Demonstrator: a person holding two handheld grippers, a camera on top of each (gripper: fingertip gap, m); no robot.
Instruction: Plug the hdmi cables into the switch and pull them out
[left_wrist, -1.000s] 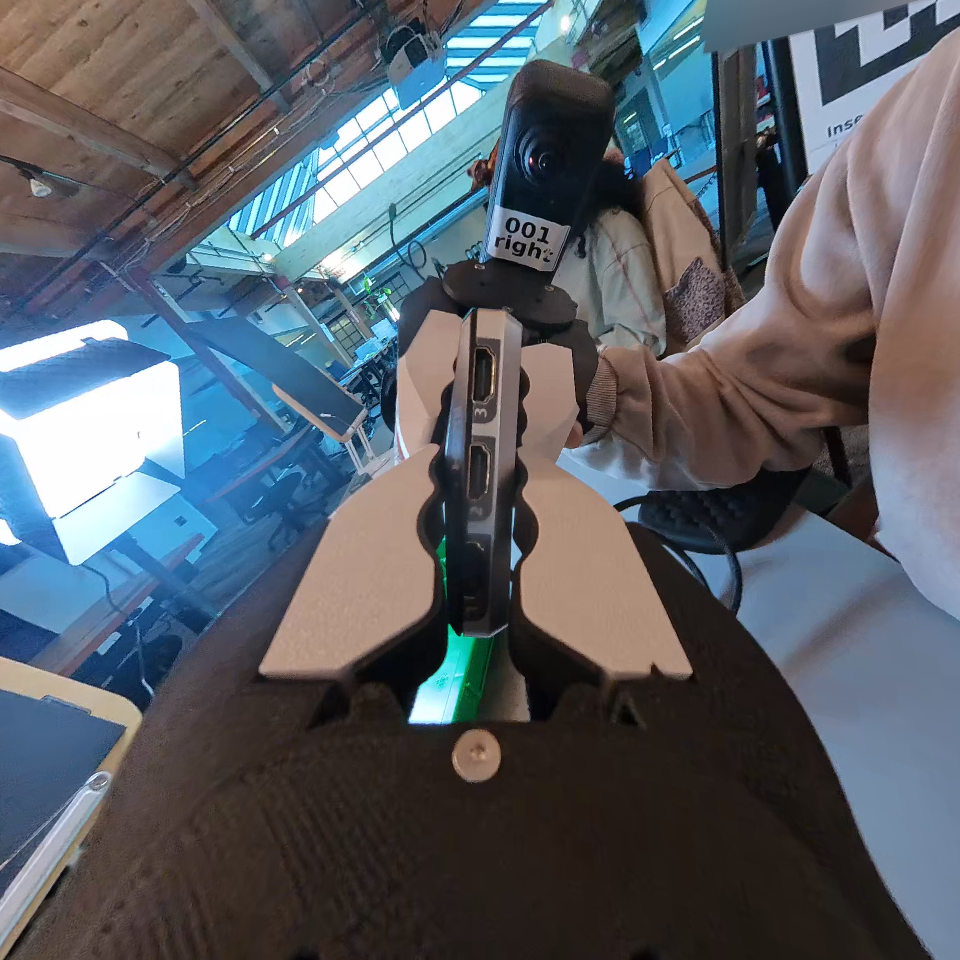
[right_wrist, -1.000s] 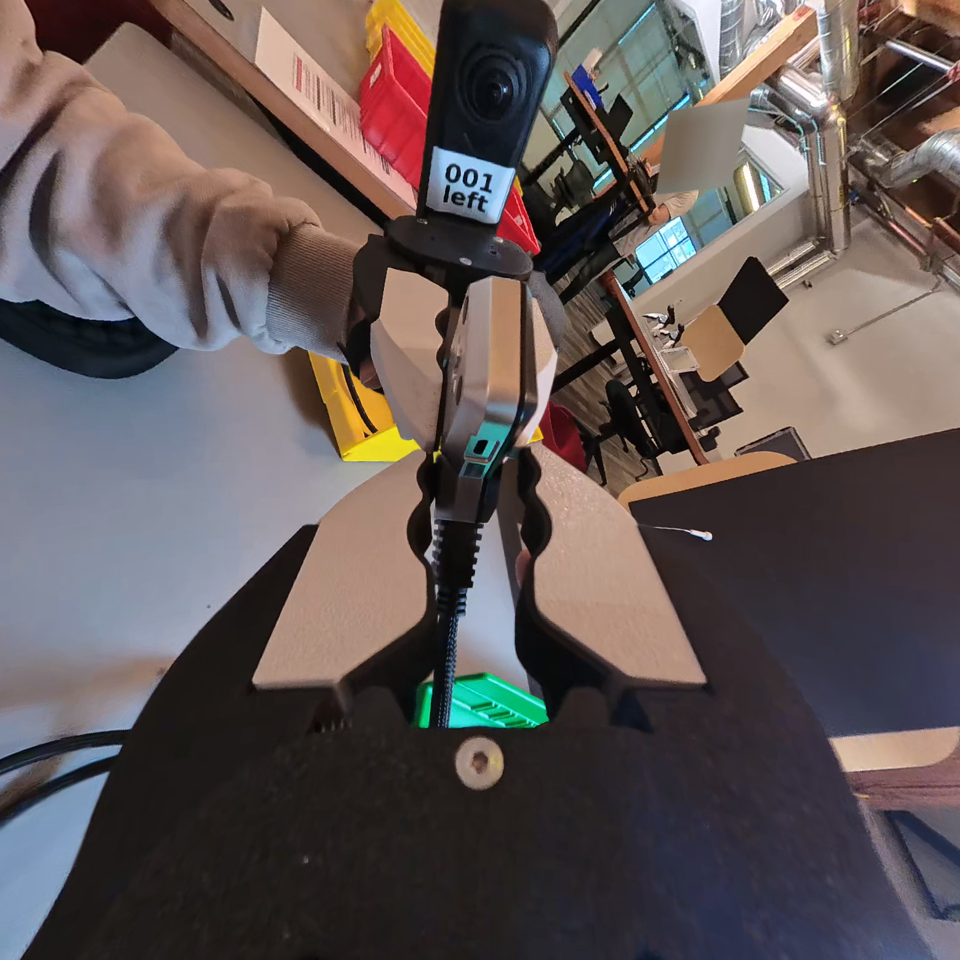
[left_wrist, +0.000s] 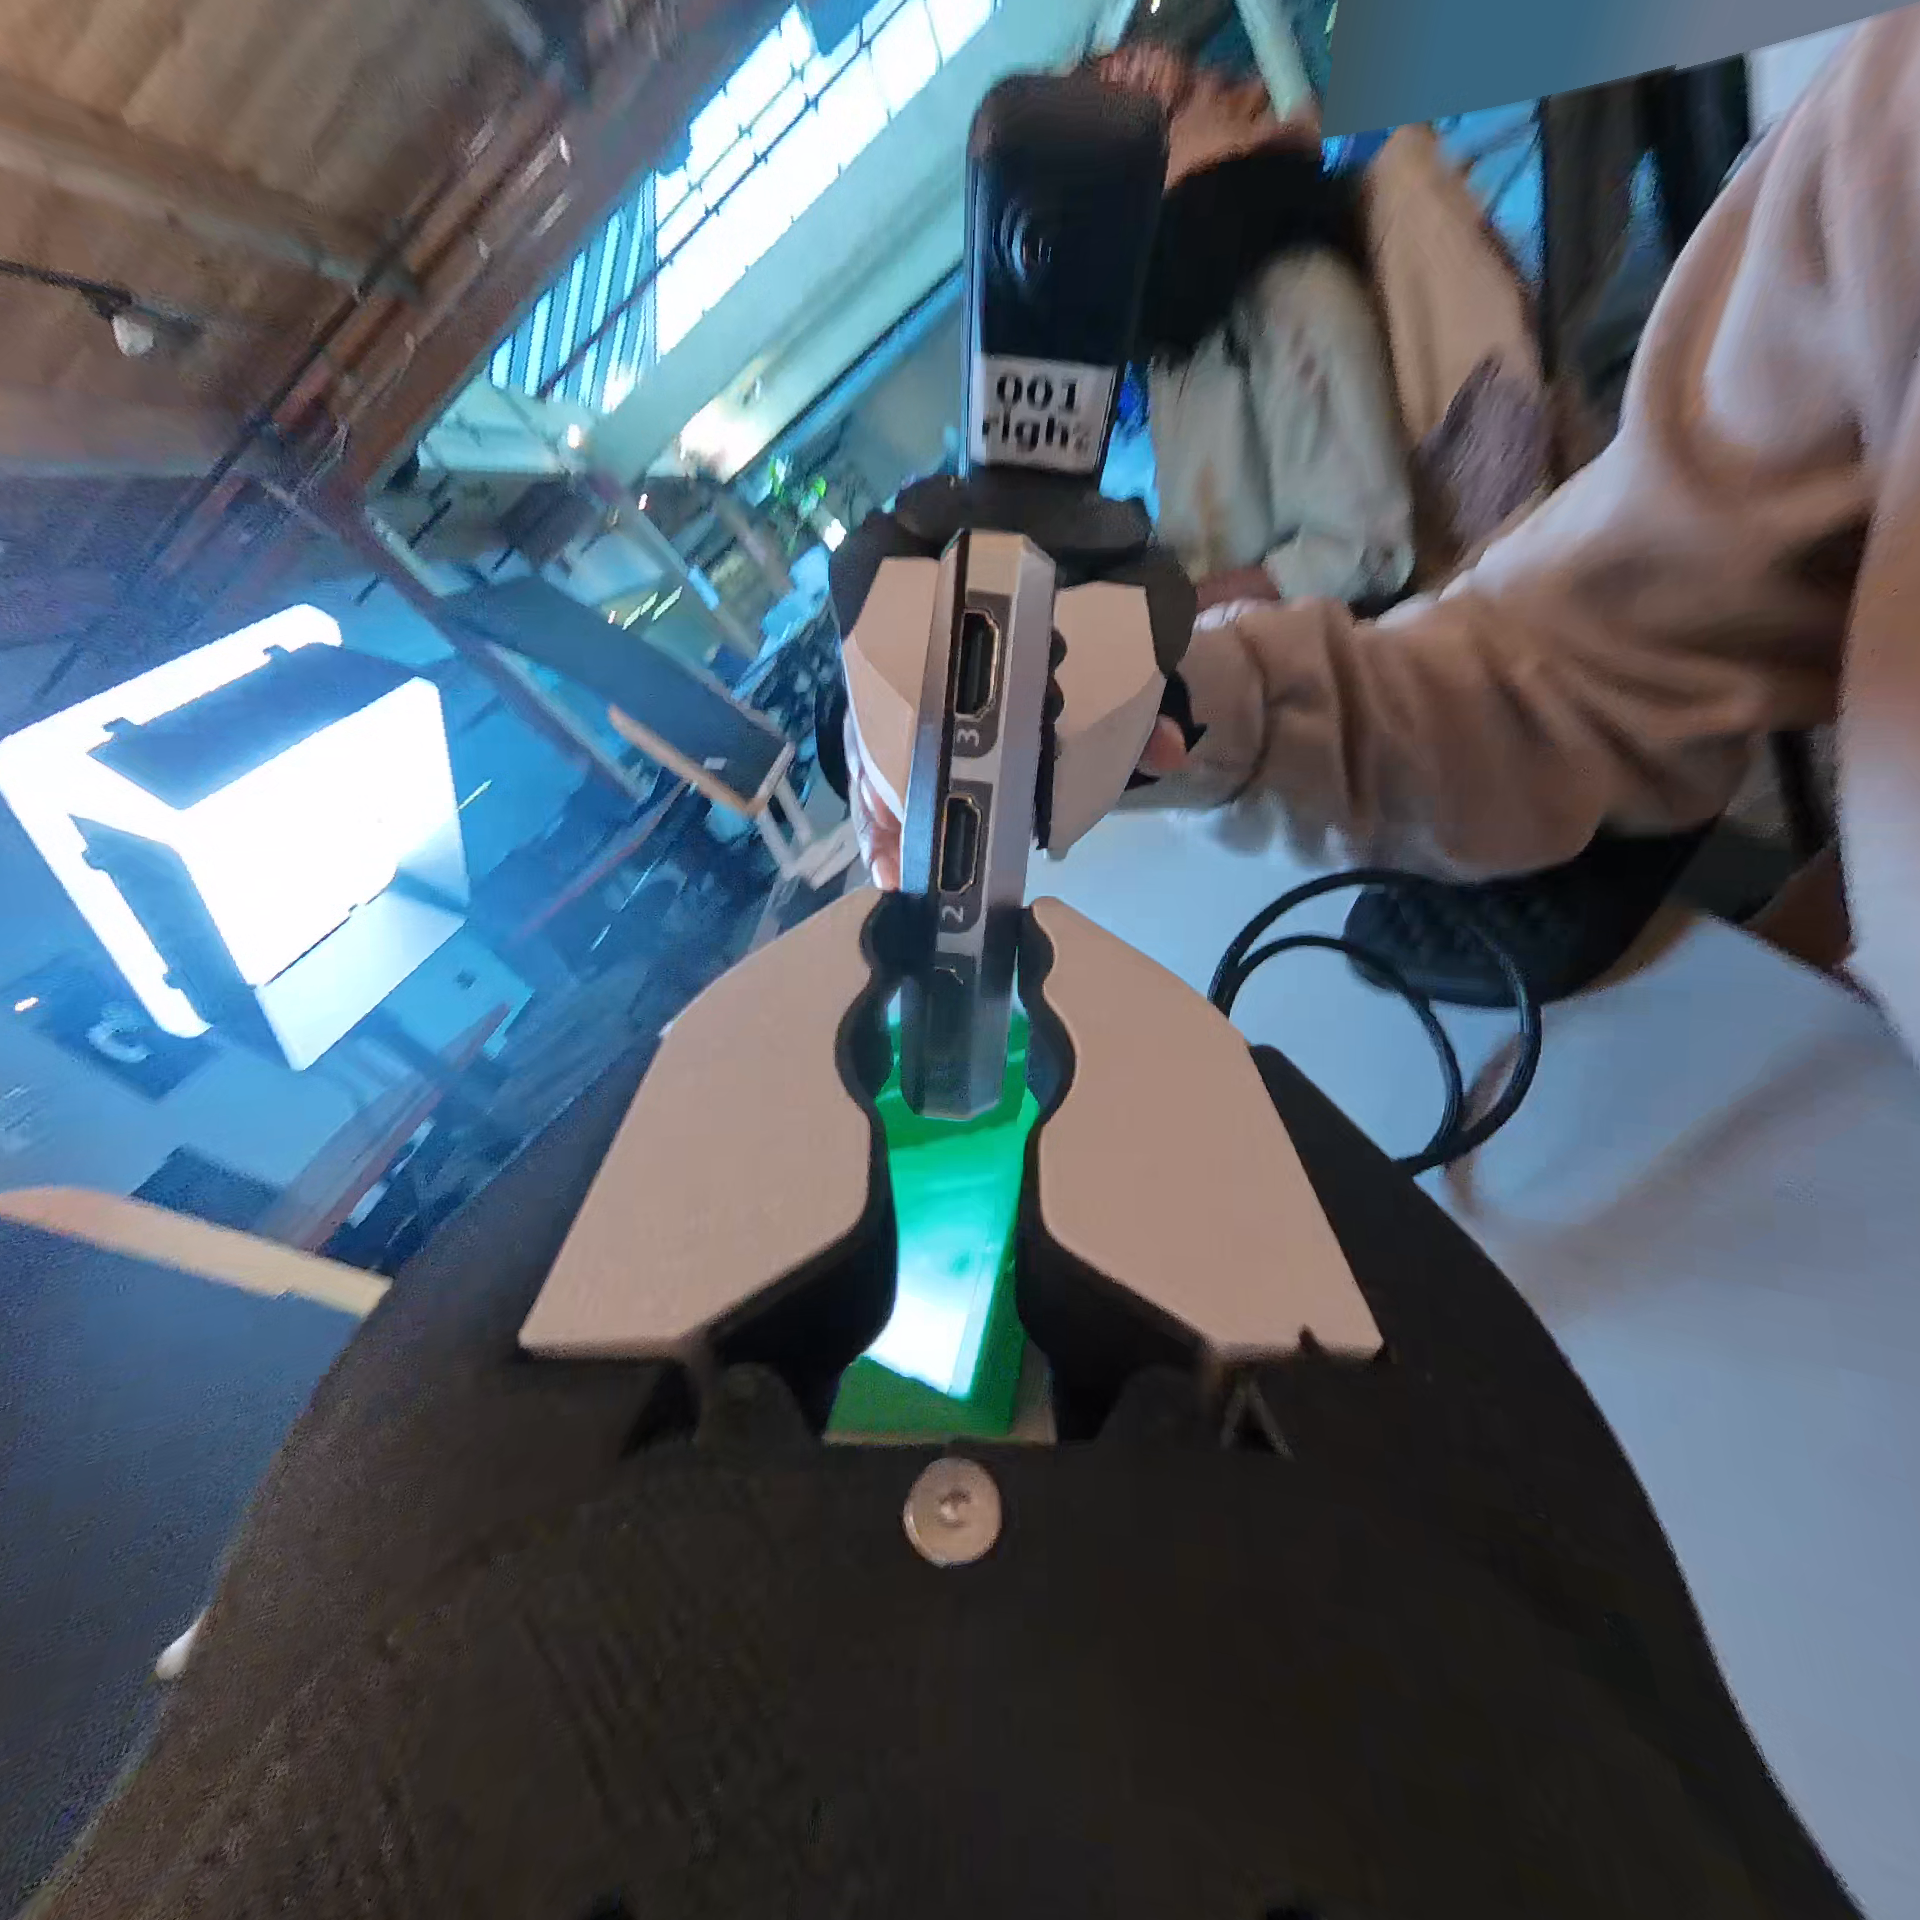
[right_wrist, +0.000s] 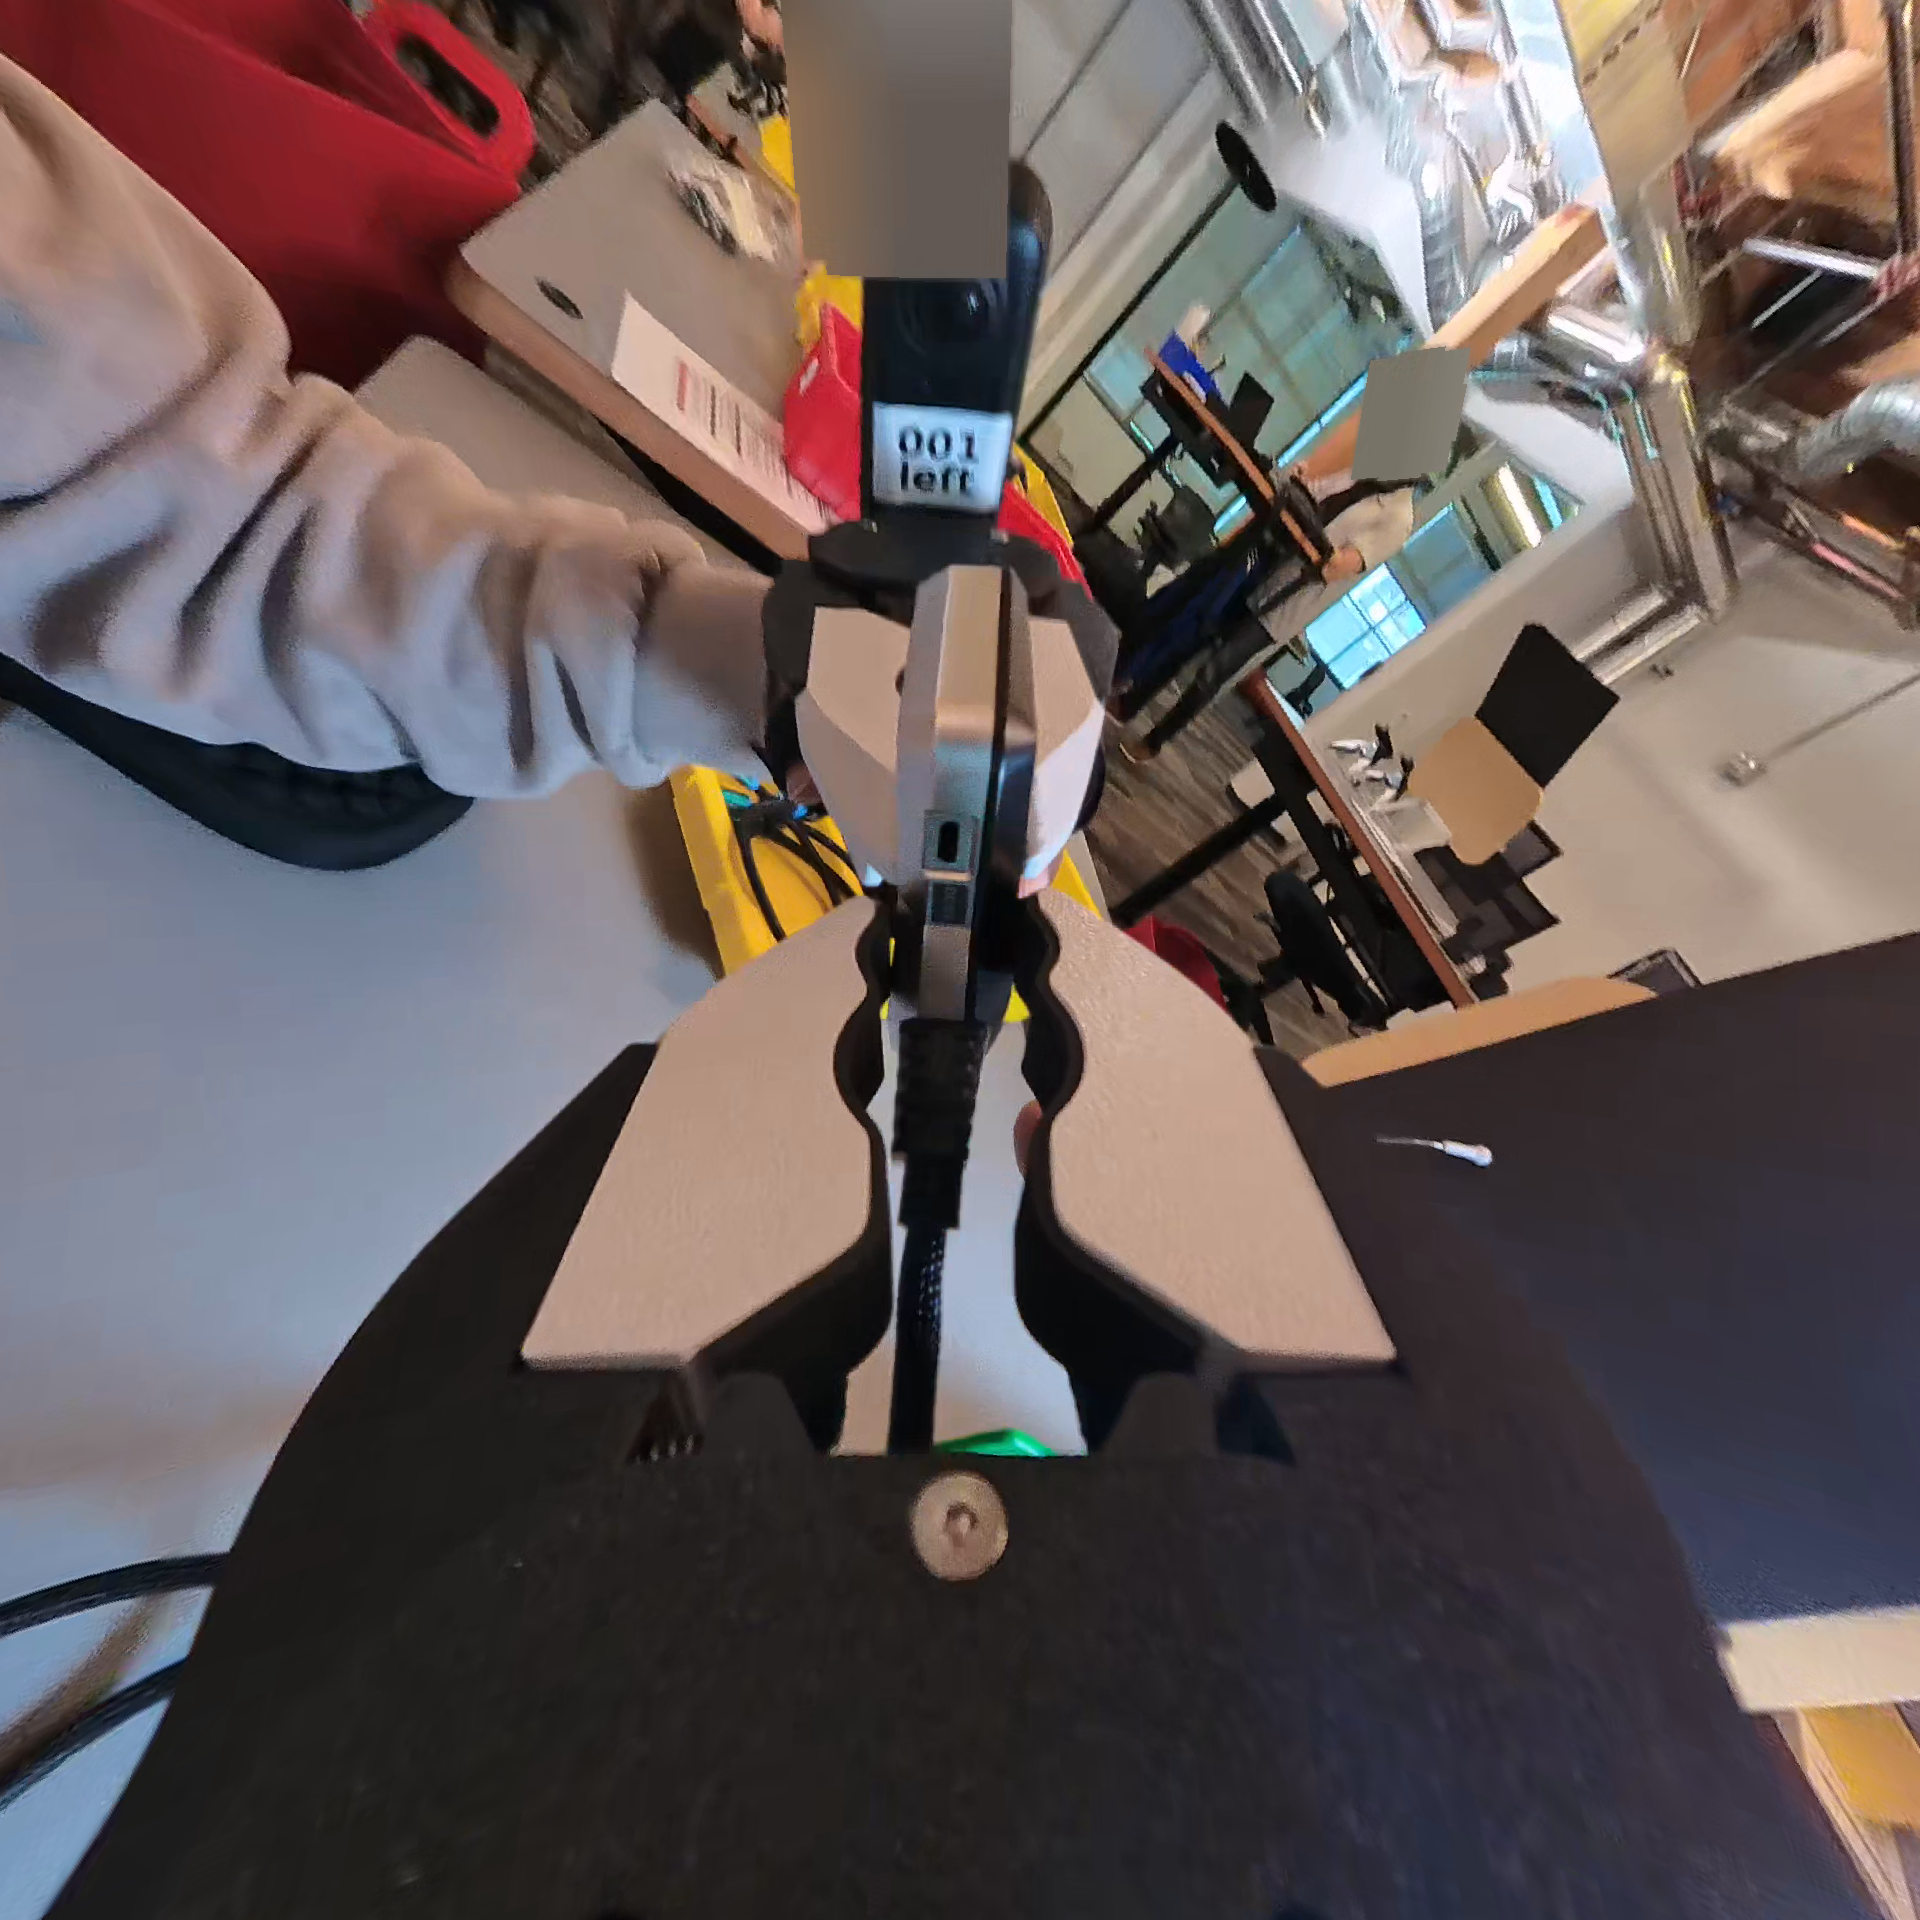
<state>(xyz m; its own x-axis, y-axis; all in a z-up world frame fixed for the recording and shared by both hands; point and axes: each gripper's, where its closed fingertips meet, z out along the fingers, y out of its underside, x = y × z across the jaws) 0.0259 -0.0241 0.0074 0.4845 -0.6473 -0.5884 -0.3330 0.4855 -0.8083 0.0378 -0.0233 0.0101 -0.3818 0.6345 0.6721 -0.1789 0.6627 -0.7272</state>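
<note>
Switch: one, a slim grey box, up off the desk and standing on edge between the two tools.
Ports: three along the edge that faces the left wrist view. Two are bare and easy to see; the third sits low between the left tool's fingers and is hard to make out.
Small socket: one more on the narrow end of the switch, seen from the right wrist view.
Left tool: closed, clamping the switch by its near end, one finger on each flat side.
Right tool: it straddles the black plug. A sliver of light shows beside the plug, so whether it is pinched or loose cannot be told.
Cable: one braided black lead, its plug seated in the end of the switch and running back between the right tool's fingers.
Slack: black cable loops lie on the desk behind the tools.
Tools counted: two, nose to nose, each carrying a black camera on top.
Sleeves: two, pale, one behind each tool.
Yellow bin: one on the desk beyond the switch, with dark cables inside.
Focus: the background is smeared in both views.
</note>
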